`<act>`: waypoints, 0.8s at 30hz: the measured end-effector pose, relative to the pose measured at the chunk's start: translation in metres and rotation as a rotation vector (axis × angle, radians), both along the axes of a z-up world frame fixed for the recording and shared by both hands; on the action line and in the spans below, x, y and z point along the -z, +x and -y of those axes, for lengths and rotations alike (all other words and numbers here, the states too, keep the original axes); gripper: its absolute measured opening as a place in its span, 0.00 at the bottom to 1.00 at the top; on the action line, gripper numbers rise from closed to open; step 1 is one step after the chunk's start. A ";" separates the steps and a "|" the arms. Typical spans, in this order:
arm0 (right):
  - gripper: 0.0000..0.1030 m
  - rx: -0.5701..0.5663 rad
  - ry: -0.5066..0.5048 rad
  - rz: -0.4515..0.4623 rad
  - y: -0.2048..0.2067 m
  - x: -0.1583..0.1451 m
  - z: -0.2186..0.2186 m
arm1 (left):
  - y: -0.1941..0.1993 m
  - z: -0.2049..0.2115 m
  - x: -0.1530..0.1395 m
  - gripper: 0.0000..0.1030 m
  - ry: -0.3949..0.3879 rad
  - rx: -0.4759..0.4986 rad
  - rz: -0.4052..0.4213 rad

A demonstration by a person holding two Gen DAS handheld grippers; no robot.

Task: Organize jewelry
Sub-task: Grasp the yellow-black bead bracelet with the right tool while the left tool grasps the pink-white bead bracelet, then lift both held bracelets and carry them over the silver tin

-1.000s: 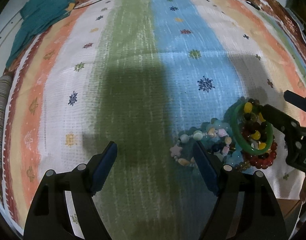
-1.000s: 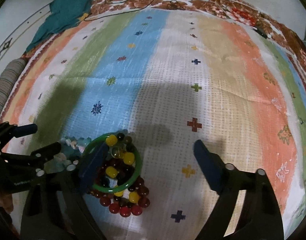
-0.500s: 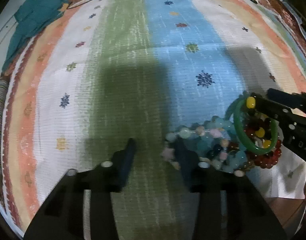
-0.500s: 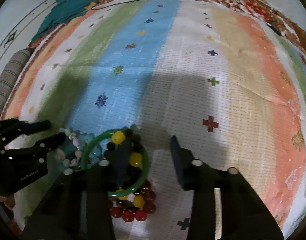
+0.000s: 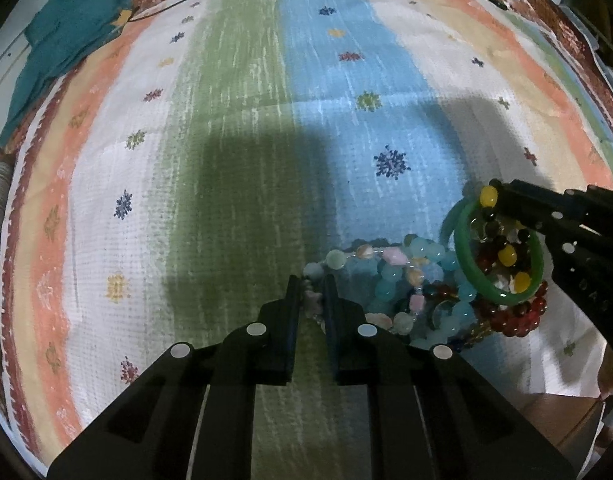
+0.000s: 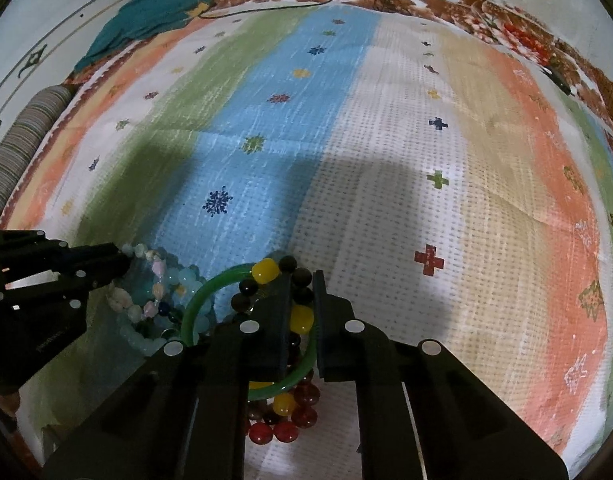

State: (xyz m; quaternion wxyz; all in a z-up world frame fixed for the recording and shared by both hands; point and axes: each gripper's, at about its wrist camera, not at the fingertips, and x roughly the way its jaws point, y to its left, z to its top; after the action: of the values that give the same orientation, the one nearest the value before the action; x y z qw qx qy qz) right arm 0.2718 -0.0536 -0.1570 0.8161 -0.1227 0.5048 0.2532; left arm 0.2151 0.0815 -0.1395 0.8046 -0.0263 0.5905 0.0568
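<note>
- Striped cloth (image 5: 234,128) carries your jewelry pile at its near edge.
- Your left hand-held gripper (image 5: 311,300) pinches the pastel bead bracelet (image 5: 386,258).
- Your right hand-held gripper (image 6: 299,312) clamps the dark-and-yellow bead bracelet (image 6: 264,272) inside the green bangle (image 6: 200,304).

Almost nothing can be read; the black plastic body of the right gripper (image 5: 506,204), seen at the right edge of the left wrist view, bears pale raised letters, but they are too blurred and foreshortened to make out; the black plastic body of the left gripper (image 6: 122,258), seen at the left edge of the right wrist view, carries a short line of small grey lettering that is likewise illegible.
</note>
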 end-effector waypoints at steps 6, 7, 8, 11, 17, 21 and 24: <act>0.10 0.004 0.026 0.013 -0.005 -0.013 0.003 | -0.003 0.006 -0.016 0.11 -0.019 0.005 0.035; 0.10 0.005 0.029 0.016 -0.006 -0.015 0.003 | -0.004 0.006 -0.019 0.11 -0.024 0.004 0.040; 0.10 0.006 0.032 0.020 -0.008 -0.018 0.003 | -0.004 0.006 -0.020 0.11 -0.030 0.001 0.043; 0.10 0.018 0.041 0.027 -0.013 -0.024 0.006 | -0.005 0.006 -0.026 0.11 -0.038 -0.001 0.058; 0.10 0.057 0.068 0.061 -0.022 -0.043 0.016 | -0.010 0.012 -0.039 0.11 -0.044 0.006 0.086; 0.10 0.085 0.084 0.071 -0.026 -0.049 0.024 | -0.011 0.017 -0.044 0.11 -0.038 0.017 0.097; 0.10 0.108 0.097 0.084 -0.028 -0.054 0.031 | -0.013 0.021 -0.049 0.11 -0.017 0.034 0.112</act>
State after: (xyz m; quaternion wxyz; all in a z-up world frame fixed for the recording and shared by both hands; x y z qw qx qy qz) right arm 0.2434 -0.0844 -0.1033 0.8540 -0.0659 0.4632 0.2275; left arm 0.2026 0.0601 -0.0900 0.8371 -0.0262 0.5451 0.0364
